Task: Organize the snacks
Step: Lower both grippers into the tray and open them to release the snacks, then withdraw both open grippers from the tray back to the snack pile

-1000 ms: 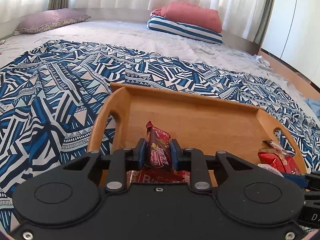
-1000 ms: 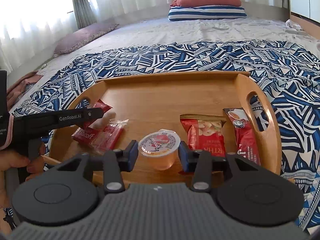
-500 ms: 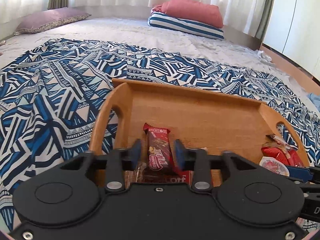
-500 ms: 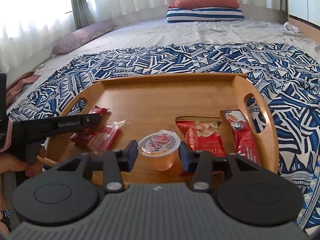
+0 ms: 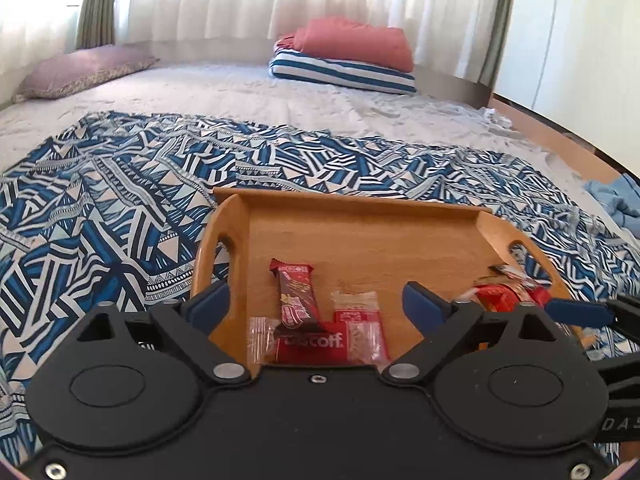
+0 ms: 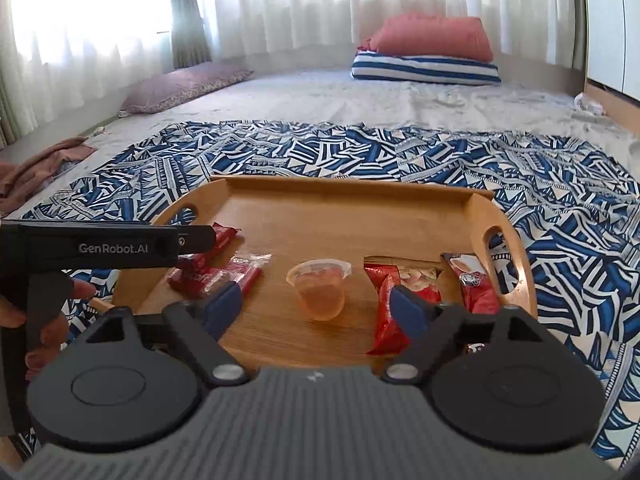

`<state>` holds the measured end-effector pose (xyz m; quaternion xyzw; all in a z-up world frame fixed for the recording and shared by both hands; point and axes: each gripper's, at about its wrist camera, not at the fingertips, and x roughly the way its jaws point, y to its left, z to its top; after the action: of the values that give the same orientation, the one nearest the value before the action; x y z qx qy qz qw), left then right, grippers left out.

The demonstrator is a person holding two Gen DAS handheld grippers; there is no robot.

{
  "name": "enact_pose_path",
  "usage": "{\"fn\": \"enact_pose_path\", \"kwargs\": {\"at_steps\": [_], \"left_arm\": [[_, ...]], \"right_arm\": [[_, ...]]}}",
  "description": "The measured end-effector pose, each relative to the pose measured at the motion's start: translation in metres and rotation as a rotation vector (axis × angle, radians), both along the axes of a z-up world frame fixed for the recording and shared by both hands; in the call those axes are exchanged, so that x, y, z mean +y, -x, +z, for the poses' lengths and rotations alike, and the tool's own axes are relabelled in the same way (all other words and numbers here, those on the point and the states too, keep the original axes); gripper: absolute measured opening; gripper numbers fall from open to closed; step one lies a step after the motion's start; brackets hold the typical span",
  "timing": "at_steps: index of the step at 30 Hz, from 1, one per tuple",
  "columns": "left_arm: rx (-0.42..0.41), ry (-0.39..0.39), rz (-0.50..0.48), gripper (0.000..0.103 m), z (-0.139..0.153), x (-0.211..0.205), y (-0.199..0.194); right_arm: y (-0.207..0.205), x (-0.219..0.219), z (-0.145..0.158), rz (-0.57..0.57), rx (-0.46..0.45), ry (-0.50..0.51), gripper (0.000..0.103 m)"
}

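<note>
A wooden tray (image 5: pixel 360 236) lies on the patterned blanket. My left gripper (image 5: pixel 314 300) hovers over the tray's left end, its jaws opening wide. A dark red snack bar (image 5: pixel 294 294) lies free below them, resting across a red Biscoff packet (image 5: pixel 316 344). My right gripper (image 6: pixel 316 308) is also opening. Beyond its pads a jelly cup (image 6: pixel 320 284) stands upright on the tray (image 6: pixel 344 184), untouched. Right of the cup lie a red snack bag (image 6: pixel 394 292) and a red packet (image 6: pixel 474 284). A finger of the left gripper (image 6: pixel 192 240) crosses the right wrist view.
A blue and white blanket (image 6: pixel 360 148) covers the bed under the tray. Pillows (image 6: pixel 428 56) are stacked at the far end, and a mauve pillow (image 5: pixel 84 70) lies far left. Blue cloth (image 5: pixel 616 200) sits at the right, brown cloth (image 6: pixel 36 164) at the left. A hand (image 6: pixel 52 320) grips the left tool.
The left gripper let go of the dark red bar, which now lies on the tray. The right gripper released the jelly cup. Both spread wide and drew back and up.
</note>
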<state>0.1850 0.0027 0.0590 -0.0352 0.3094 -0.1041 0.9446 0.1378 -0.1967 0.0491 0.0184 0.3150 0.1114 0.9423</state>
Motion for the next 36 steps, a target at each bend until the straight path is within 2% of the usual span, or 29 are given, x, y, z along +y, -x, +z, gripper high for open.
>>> {"fn": "enact_pose_path", "kwargs": {"at_steps": [4, 11, 21, 36], "left_arm": [[-0.025, -0.027, -0.010, 0.098, 0.006, -0.002, 0.017], [-0.034, -0.009, -0.032, 0.101, 0.011, 0.002, 0.047], [-0.057, -0.051, -0.054, 0.102, 0.008, 0.000, 0.084], [-0.051, -0.051, -0.051, 0.103, -0.016, 0.002, 0.130]], "right_arm": [[0.010, -0.003, 0.004, -0.004, -0.017, -0.010, 0.097], [0.030, -0.010, 0.008, -0.015, -0.045, -0.004, 0.103], [0.056, -0.013, 0.004, -0.037, -0.069, 0.028, 0.103], [0.096, -0.014, -0.008, -0.044, -0.120, 0.141, 0.103]]}}
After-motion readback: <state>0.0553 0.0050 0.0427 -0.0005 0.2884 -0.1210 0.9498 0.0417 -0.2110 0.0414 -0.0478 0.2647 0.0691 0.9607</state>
